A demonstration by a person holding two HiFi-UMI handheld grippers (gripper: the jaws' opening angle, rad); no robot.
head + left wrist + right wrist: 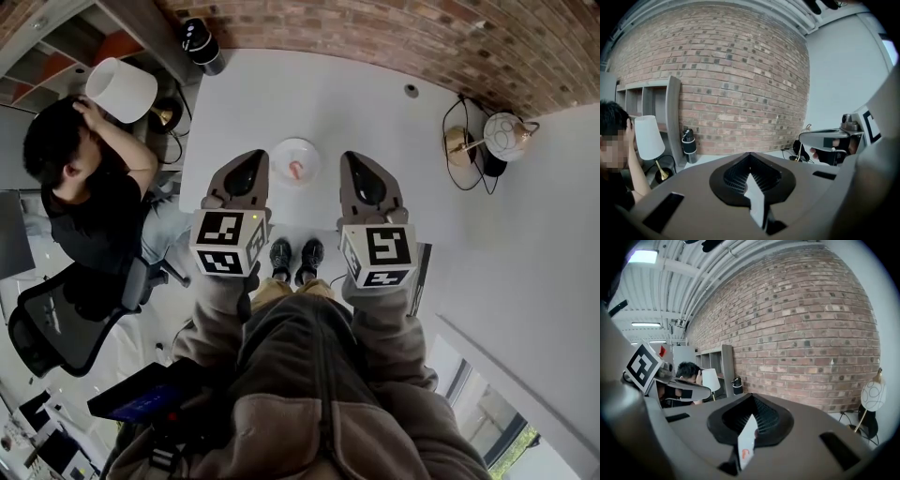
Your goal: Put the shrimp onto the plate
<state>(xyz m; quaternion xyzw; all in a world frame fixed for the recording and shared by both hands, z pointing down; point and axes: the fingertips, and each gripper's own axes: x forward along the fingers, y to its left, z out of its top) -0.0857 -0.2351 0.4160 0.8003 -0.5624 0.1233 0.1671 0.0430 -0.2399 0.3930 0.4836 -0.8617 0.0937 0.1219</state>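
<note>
The left claw (248, 161) and right claw (356, 164) hang closed and empty above the white bench (375, 103), with the plate (279, 153) holding the shrimp (296, 170) between their tips.

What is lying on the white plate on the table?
One pink shrimp lies near the middle of the plate. Nothing else shows on it. The part of the plate under the shrimp is covered.
</note>
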